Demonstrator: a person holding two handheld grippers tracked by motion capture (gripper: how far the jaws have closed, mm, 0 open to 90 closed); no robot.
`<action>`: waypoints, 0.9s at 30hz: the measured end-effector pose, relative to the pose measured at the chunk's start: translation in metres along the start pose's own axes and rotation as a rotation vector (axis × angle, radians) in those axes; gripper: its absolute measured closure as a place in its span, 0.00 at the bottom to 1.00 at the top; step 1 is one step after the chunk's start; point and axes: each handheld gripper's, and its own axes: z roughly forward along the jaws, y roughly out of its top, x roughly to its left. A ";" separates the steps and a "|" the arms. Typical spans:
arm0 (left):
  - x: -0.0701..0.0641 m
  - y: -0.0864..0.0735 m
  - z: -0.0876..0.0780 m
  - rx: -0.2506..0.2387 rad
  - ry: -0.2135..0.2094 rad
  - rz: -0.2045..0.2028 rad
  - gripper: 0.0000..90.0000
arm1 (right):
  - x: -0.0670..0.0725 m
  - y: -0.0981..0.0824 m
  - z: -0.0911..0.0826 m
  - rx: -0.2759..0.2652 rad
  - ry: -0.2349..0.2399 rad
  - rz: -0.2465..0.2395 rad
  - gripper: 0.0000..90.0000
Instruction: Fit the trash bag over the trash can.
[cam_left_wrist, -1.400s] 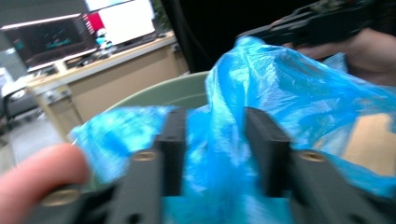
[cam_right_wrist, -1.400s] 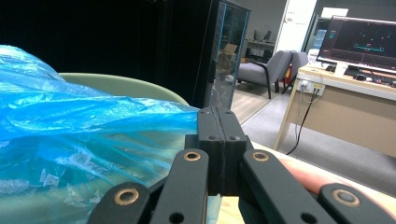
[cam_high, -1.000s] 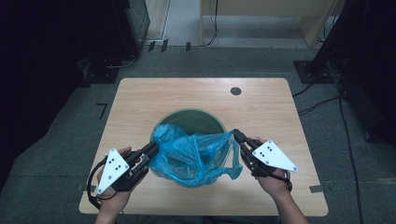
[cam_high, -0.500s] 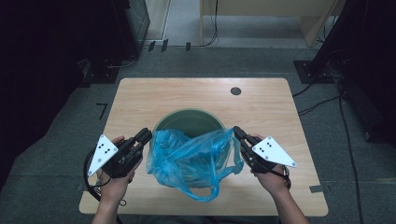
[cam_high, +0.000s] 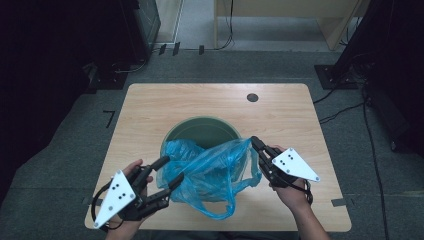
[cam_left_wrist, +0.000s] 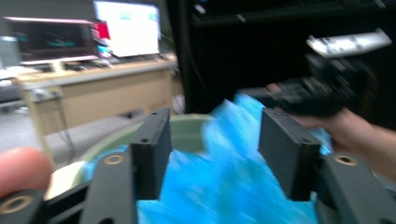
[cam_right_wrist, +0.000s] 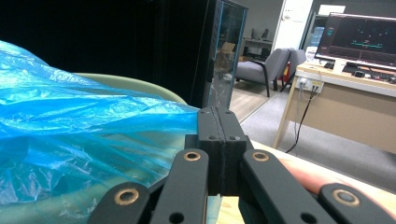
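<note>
Bag: a blue plastic bag (cam_high: 212, 172) lies crumpled over the near rim of a green bin (cam_high: 202, 131), spilling onto the tabletop (cam_high: 150, 107) toward the person.
Right claw (cam_high: 253, 141): jaws pressed together on the bag's right edge, holding it up beside the bin.
Left claw (cam_high: 170, 172): jaws apart, having just been opening; blue plastic lies between them, the pads not pressing it.
In the way: loose folds of bag cover the bin's mouth on the near side.
Around: a dark round hole (cam_high: 252, 97) in the tabletop behind the bin; cables on the grey floor (cam_high: 345, 107); a desk with monitors (cam_right_wrist: 362, 42) and a grey chair (cam_right_wrist: 261, 65) in the right gripper view.
</note>
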 end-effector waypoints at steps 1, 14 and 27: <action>-0.006 -0.001 0.002 0.019 -0.024 0.038 0.51 | 0.000 0.000 0.000 0.000 -0.003 0.000 1.00; 0.022 -0.024 0.011 0.105 0.078 0.030 0.94 | 0.000 0.000 -0.002 -0.015 -0.025 -0.008 1.00; 0.084 -0.031 0.025 0.055 0.123 -0.193 0.98 | 0.008 -0.007 0.015 0.027 -0.023 -0.048 1.00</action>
